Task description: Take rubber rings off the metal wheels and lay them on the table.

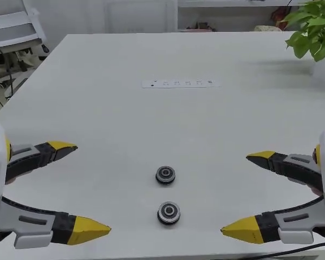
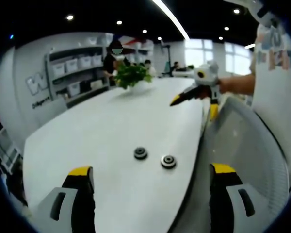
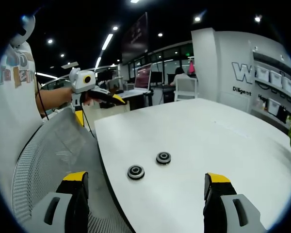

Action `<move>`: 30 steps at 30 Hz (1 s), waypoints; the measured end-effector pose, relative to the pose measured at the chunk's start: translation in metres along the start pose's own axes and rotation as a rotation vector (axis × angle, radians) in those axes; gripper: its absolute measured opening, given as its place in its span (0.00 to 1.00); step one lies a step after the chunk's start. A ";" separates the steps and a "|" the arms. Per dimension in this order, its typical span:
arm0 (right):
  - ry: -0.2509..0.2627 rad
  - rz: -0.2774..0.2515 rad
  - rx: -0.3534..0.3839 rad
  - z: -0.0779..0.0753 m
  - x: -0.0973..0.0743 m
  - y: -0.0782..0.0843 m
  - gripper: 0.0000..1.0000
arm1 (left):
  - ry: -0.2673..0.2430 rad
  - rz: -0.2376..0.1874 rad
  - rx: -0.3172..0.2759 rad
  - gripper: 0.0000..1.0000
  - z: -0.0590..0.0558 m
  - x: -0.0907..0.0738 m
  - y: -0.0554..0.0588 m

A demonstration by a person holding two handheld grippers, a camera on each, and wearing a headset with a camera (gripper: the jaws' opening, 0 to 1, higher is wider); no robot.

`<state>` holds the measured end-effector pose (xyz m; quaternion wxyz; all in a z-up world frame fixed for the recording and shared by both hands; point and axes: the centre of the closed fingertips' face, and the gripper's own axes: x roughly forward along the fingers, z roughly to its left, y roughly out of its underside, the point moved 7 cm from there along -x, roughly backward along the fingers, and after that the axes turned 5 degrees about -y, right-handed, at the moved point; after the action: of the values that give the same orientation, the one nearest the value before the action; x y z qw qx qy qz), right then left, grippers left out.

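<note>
White table point(image 1: 216, 119), wheels point(image 1: 168, 212) near front edge, left claw point(image 1: 92, 188), right claw point(image 1: 234, 193) spread

A white power strip point(image 1: 181, 83) lay flat, beyond centre. A leafy green plant point(image 1: 314, 30) stood at the far right. A white chair point(image 1: 13, 27) stood at the far left. A grey mesh chair back point(image 3: 53, 155) stood at the near edge. Wall shelves point(image 2: 72, 73) held white bins point(image 2: 78, 62).
</note>
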<state>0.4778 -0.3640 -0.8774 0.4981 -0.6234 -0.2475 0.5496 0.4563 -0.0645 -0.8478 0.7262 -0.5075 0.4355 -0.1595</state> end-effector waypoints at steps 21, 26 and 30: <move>-0.001 -0.004 -0.008 0.000 0.002 -0.001 0.99 | 0.002 -0.008 -0.006 1.00 0.000 -0.001 0.002; -0.006 -0.003 -0.009 0.001 0.003 -0.001 0.99 | 0.002 -0.012 -0.009 1.00 0.000 -0.001 0.002; -0.010 -0.001 -0.014 0.000 0.004 -0.001 0.99 | 0.002 -0.015 -0.012 1.00 0.002 -0.001 0.002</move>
<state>0.4788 -0.3600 -0.8777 0.4928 -0.6239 -0.2540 0.5508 0.4564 -0.0616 -0.8491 0.7215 -0.5150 0.4333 -0.1626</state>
